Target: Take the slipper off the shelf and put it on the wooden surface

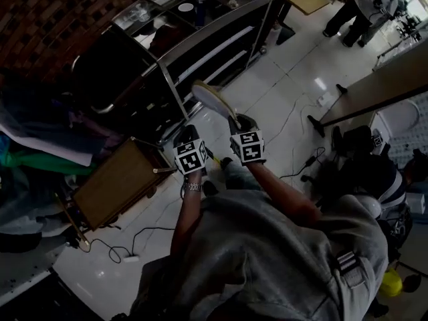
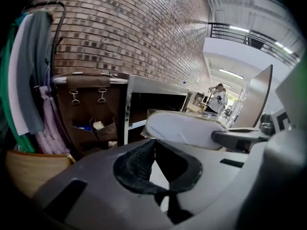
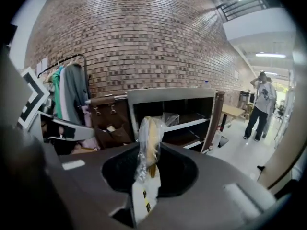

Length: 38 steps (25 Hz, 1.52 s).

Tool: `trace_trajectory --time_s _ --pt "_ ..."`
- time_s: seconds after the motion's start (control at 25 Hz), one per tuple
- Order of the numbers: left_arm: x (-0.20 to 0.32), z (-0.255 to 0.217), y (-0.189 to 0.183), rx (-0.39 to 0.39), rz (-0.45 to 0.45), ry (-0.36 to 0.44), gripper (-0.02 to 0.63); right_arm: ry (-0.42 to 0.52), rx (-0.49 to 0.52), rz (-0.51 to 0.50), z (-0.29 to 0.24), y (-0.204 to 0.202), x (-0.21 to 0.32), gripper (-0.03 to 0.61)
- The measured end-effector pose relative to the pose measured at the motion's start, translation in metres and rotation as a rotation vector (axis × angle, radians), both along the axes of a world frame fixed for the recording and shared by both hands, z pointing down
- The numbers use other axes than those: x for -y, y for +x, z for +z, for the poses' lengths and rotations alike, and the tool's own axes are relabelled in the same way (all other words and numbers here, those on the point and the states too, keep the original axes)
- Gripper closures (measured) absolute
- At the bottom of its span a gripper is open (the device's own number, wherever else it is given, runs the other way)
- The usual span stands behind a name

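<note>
White slipper point(image 2: 184, 128) beyond the closed jaws

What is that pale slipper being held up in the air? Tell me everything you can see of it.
The slipper has a pale, off-white sole and a yellowish upper, and it is wrapped in crinkly clear plastic. The right gripper pinches one end of it edge-on between its jaws. The rest sticks out, tilted, in the air in front of the metal shelf, off it and touching nothing else.
</note>
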<state>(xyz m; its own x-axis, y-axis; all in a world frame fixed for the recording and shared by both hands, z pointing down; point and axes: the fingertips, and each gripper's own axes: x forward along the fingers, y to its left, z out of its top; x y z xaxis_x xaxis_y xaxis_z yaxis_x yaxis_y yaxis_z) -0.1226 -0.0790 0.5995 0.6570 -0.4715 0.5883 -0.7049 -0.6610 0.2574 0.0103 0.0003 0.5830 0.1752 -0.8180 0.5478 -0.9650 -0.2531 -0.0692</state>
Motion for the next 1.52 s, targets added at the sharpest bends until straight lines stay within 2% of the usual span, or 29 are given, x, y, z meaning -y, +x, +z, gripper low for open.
trace_trajectory --time_s 0.12,0.2,0.28,0.4,0.52,0.6,0.64,0.72,0.8,0.96,1.08,1.12,1.2,1.24,1.32,1.44,1.52 --pt "-0.013 -0.009 -0.034 0.014 -0.081 0.008 0.609 -0.007 0.03 -0.138 -0.008 -0.052 -0.001 0.52" --pt "-0.017 -0.007 -0.07 0.042 -0.176 0.01 0.609 -0.008 0.062 -0.263 -0.006 -0.094 0.006 0.52" --pt "-0.02 0.0 -0.12 0.079 -0.281 0.009 0.609 -0.008 0.121 -0.383 0.006 -0.147 0.018 0.52" --pt "-0.029 0.012 -0.196 0.119 -0.399 0.003 0.609 -0.026 0.244 -0.491 0.033 -0.227 0.032 0.52" --pt "-0.059 0.023 -0.273 0.148 -0.546 -0.03 0.609 -0.078 0.34 -0.597 0.064 -0.309 0.033 0.52" --pt "-0.086 0.027 -0.319 0.168 -0.647 -0.052 0.609 -0.126 0.438 -0.602 0.094 -0.357 0.039 0.52" --pt "-0.099 0.027 -0.34 0.177 -0.694 -0.06 0.609 -0.148 0.496 -0.57 0.112 -0.376 0.046 0.52" --pt "-0.122 0.03 -0.371 0.182 -0.783 -0.079 0.609 -0.178 0.602 -0.451 0.149 -0.401 0.067 0.52" --pt "-0.142 0.033 -0.39 0.173 -0.851 -0.099 0.609 -0.187 0.661 -0.313 0.178 -0.413 0.094 0.52" --pt "-0.165 0.042 -0.416 0.162 -0.907 -0.128 0.609 -0.167 0.666 -0.123 0.213 -0.428 0.139 0.52" --pt "-0.162 0.048 -0.431 0.154 -0.918 -0.142 0.609 -0.182 0.659 -0.101 0.236 -0.444 0.16 0.518" --pt "-0.159 0.05 -0.436 0.15 -0.92 -0.144 0.609 -0.212 0.649 -0.134 0.244 -0.454 0.163 0.516" --pt "-0.15 0.052 -0.444 0.141 -0.921 -0.147 0.609 -0.318 0.6 -0.278 0.259 -0.481 0.156 0.491" --pt "-0.146 0.052 -0.447 0.135 -0.919 -0.147 0.609 -0.381 0.562 -0.369 0.266 -0.494 0.148 0.459" --pt "-0.134 0.053 -0.45 0.124 -0.906 -0.145 0.609 -0.492 0.489 -0.515 0.275 -0.512 0.131 0.335" --pt "-0.115 0.054 -0.454 0.114 -0.88 -0.14 0.609 -0.598 0.413 -0.602 0.279 -0.514 0.109 0.184" --pt "-0.1 0.053 -0.454 0.106 -0.862 -0.135 0.609 -0.633 0.345 -0.615 0.273 -0.5 0.098 0.172"
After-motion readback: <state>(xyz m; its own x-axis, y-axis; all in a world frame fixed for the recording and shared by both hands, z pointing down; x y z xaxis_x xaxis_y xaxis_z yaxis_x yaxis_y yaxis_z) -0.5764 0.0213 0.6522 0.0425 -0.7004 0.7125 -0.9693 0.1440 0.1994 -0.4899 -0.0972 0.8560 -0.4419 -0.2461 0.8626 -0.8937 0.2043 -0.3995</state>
